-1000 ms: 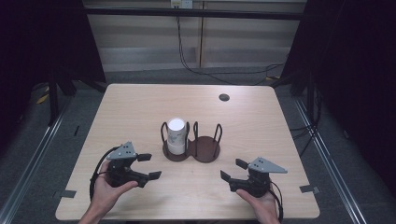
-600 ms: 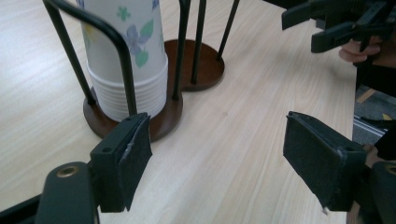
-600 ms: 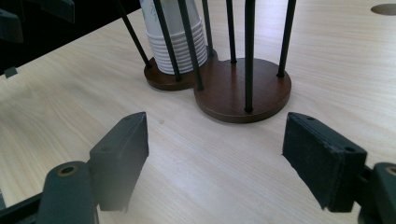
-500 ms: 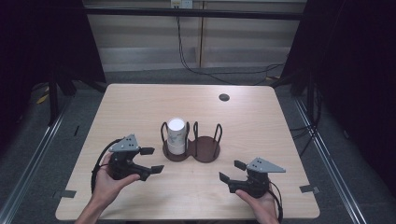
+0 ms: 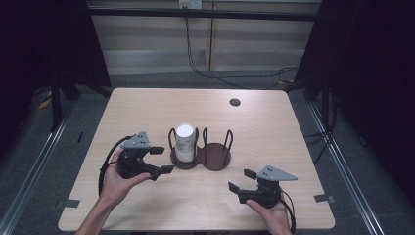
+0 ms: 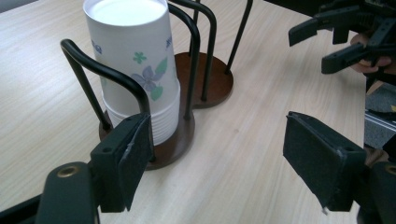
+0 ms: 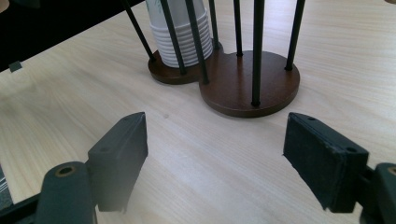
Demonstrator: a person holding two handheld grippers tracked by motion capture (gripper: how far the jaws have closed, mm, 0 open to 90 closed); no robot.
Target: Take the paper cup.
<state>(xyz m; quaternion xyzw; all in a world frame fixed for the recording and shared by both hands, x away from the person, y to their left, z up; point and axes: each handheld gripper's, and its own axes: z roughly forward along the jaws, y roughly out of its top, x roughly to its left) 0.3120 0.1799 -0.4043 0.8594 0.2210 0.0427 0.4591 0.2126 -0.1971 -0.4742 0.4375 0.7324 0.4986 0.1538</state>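
Left fingers: the left gripper has its fingers spread with nothing between them; they have just been closing a little. They point at the stack of paper cups from close by, not touching it.
Right fingers: the right gripper is also spread and empty, fingers aimed across bare desk at the holder's free side.
Cups: the stack stands upside down in the left bay of the cup holder, near the desk's middle, ringed by black wire hoops.
Why so placed: the hoops keep the stack upright; they also block a level pinch, so the cups likely must come out upward.
Why so held: the left gripper is probably lining up on the stack, while the right waits low and near the person's edge, perhaps to steady the base.
Empty bay: the right disc of the holder is free, its posts standing clear.
Open room: the desk is bare all round the holder, with wide margins to each edge.
Other: a small dark round thing lies near the far edge, well apart.
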